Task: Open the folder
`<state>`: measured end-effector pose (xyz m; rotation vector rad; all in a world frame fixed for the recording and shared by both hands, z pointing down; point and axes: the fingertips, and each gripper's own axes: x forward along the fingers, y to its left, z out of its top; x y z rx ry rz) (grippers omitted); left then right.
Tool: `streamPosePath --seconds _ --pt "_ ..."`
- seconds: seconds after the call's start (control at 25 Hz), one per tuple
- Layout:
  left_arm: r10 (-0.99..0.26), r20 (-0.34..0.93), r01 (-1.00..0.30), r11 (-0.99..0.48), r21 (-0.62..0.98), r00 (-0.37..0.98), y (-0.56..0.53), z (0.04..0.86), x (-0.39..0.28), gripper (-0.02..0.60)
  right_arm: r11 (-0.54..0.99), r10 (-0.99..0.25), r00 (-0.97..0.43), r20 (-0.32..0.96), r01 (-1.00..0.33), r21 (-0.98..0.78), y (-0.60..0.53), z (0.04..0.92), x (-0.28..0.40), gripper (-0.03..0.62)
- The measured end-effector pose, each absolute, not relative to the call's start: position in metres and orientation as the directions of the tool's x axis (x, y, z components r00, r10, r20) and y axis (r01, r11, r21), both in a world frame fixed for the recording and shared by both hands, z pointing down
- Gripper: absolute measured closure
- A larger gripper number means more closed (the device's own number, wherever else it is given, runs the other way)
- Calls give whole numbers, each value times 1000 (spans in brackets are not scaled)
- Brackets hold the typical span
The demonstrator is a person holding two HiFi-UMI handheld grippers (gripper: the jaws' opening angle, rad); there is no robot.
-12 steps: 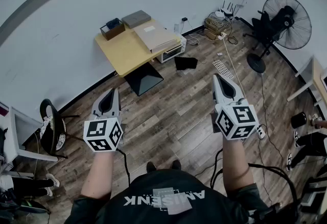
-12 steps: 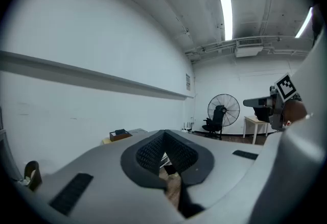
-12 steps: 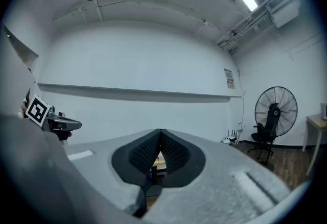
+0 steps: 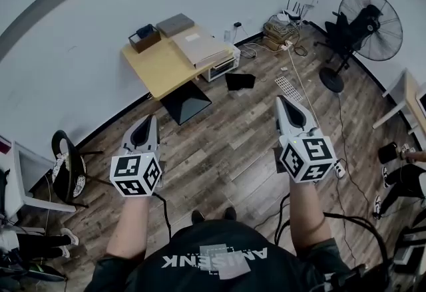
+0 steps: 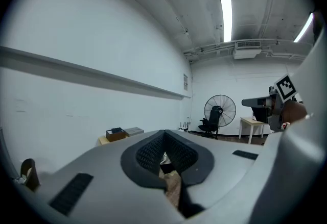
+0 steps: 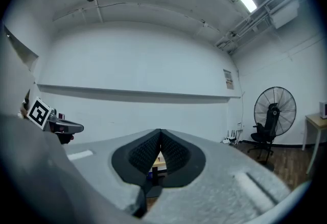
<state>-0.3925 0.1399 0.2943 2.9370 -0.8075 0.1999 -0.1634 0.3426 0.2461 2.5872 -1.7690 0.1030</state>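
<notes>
Left gripper [image 4: 145, 122], right gripper [image 4: 284, 104] — fingers clenched, empty; folder [image 4: 202, 48] lies well apart, on table [image 4: 158, 70].

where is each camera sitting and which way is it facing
Head view: on the person's head, steeply down at the floor, yellow table, both forearms, left gripper, right gripper.
Left gripper view: rides the left gripper, along its shut jaws toward table and fan; right gripper at right.
Right gripper view: rides the right gripper, along its shut jaws toward the wall; left gripper at left.
Shared: all three show the fan.
</notes>
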Motion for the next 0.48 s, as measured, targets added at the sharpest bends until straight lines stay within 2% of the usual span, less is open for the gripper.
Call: streamPosePath --seconds 0.48 --pt "-480 95 -486 -873 46 872 125 279 -406 581 -378 -925 378 44 -926 -3 335 237 -184 589"
